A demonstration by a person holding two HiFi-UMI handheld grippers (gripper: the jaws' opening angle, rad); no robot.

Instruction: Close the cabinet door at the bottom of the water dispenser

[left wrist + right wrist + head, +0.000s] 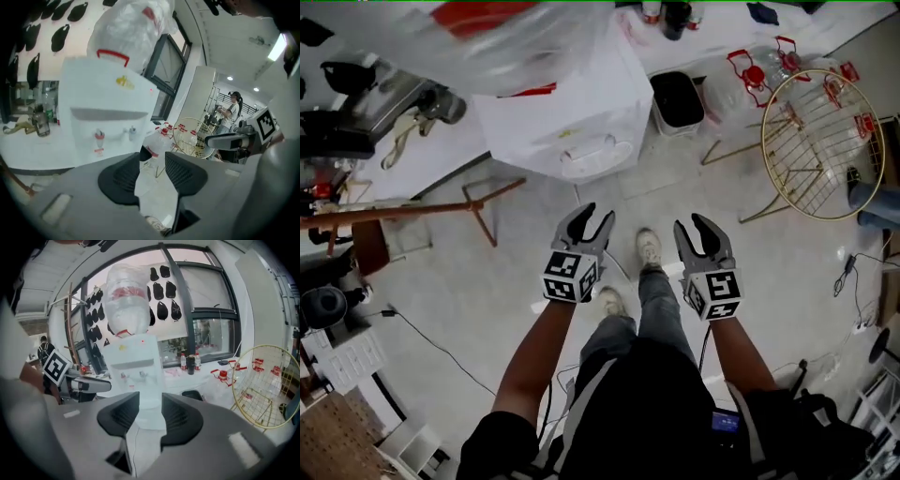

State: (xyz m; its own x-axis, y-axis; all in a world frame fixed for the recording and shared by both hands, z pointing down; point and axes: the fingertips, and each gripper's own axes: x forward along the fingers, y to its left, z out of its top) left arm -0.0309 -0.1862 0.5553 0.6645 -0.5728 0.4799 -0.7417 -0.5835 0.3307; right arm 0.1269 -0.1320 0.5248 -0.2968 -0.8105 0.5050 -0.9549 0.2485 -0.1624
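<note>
The white water dispenser (572, 112) stands ahead of me on the floor, with a plastic-wrapped bottle on top. From above, its bottom cabinet door is hidden. My left gripper (586, 228) and right gripper (705, 234) hang side by side in the air, short of the dispenser and apart from it. Both are open, with a narrow gap and nothing between the jaws. In the left gripper view (152, 171) the dispenser (103, 117) shows its taps above the jaws. In the right gripper view (151, 411) the dispenser (133, 366) stands straight ahead, its lower front partly behind the jaws.
A gold wire basket (820, 141) stands tilted at the right, with red-handled water bottles (750, 70) behind it. A black bin (677, 98) sits right of the dispenser. A wooden frame (412, 211) and a cluttered bench are at the left. Cables lie on the floor.
</note>
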